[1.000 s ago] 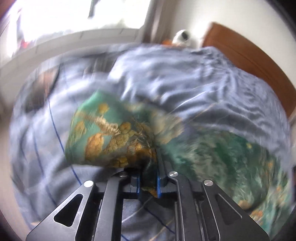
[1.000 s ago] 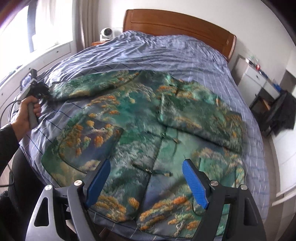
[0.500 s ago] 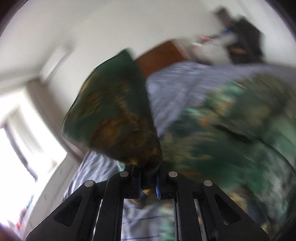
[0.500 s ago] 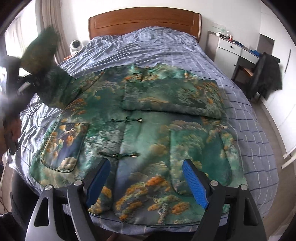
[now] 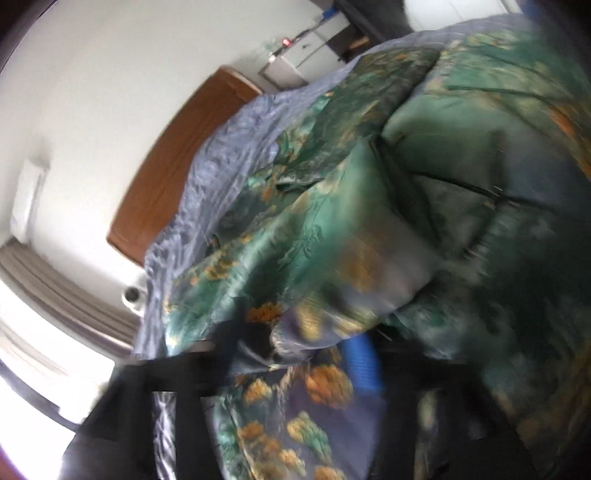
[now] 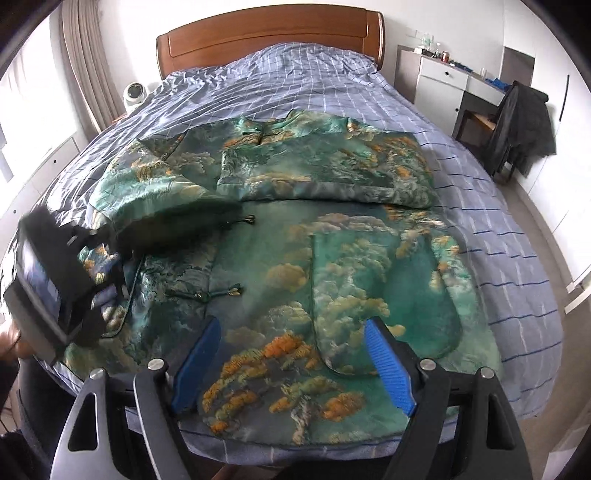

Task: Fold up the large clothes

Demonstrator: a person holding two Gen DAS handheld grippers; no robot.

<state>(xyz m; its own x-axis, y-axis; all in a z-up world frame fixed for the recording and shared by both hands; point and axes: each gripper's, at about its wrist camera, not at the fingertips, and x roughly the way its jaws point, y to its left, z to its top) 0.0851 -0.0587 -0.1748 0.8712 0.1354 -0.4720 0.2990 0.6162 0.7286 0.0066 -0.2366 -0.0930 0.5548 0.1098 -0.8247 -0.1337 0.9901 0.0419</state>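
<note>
A large green brocade jacket with orange cloud patterns lies spread, front up, on the bed. One sleeve lies folded across the chest. The other sleeve, blurred by motion, comes over the jacket's left side. My left gripper is at that sleeve's cuff. In the left wrist view the cuff still sits between the fingers of my left gripper, whose jaws are opening wide. My right gripper hovers open over the jacket's hem with nothing between its blue pads.
A wooden headboard stands at the far end of the bed. A white dresser and a chair with a black garment are on the right. A small round white device sits by the curtain on the left.
My left gripper lifted the sleeve off the bed's left side, swung it over onto the jacket front while rolling, and its jaws have parted. My right gripper stayed open and shifted slightly.
</note>
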